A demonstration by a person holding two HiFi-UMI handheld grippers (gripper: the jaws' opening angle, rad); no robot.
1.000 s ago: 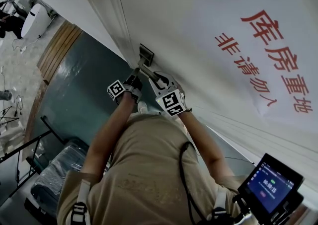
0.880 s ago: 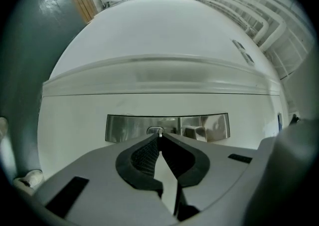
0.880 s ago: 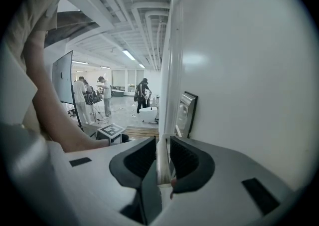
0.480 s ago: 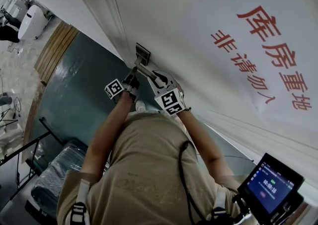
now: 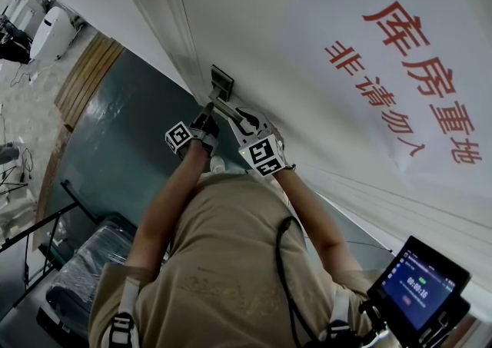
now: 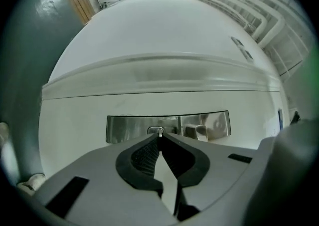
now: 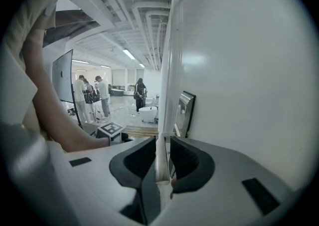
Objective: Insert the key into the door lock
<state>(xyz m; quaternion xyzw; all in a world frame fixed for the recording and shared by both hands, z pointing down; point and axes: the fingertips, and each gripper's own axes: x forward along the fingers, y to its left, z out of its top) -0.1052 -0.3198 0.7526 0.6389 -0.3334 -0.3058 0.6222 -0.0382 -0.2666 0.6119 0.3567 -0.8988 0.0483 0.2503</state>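
White door (image 5: 307,24), teal floor (image 5: 115,139) leftward; left gripper (image 6: 159,139) clenches key (image 6: 159,131) at lock (image 6: 129,127), right gripper (image 7: 162,145) grasps handle (image 7: 160,170).

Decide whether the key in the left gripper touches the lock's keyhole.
Cannot tell. The left gripper view looks along the key, whose tip overlaps the keyhole; any gap is hidden. The head view is too small.

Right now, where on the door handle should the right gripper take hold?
The free end of the door handle, coming end-on from the side away from the lock plate, fingers either side: it is a slim straight bar, and the right gripper clamps it there.
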